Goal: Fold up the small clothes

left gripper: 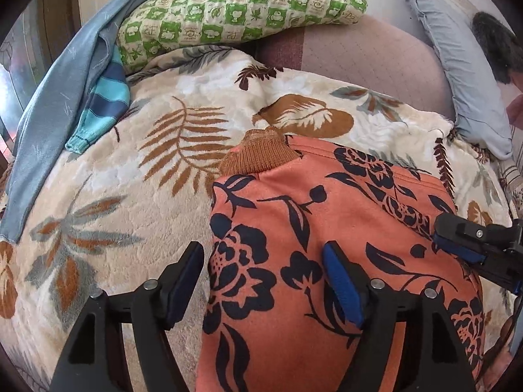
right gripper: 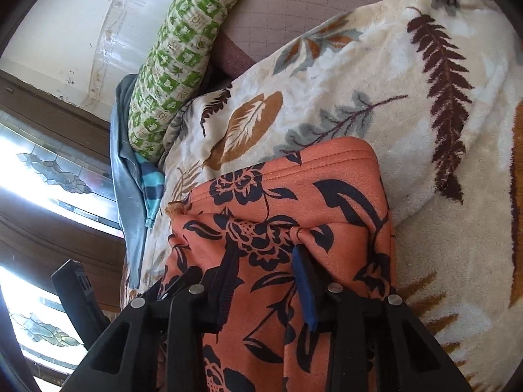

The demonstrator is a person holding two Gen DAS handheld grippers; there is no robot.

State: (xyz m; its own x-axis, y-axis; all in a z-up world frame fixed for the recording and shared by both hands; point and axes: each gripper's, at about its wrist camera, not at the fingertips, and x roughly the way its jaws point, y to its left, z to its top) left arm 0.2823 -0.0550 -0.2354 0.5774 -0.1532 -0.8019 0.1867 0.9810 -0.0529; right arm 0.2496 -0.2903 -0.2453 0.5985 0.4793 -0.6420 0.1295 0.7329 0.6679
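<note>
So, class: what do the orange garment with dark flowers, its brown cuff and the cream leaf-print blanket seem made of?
Orange flowered garment: matte, brushed-looking cloth, probably fleece or suede-like knit. Brown ribbed cuff: knitted, visible ribs. Cream leaf-print blanket: plush pile, likely synthetic fleece.

Orange garment (left gripper: 330, 261): salmon-orange fabric with a dark navy floral print and a ribbed brown knit collar (left gripper: 261, 153). It lies on the leaf-patterned blanket (left gripper: 130, 202), collar end pointing toward the green checkered pillow (left gripper: 242, 9). One stitched hem edge runs along the side away from the collar. In the right wrist view the fabric is bunched into a raised crease at mid-body; elsewhere it lies mostly flat.
</note>
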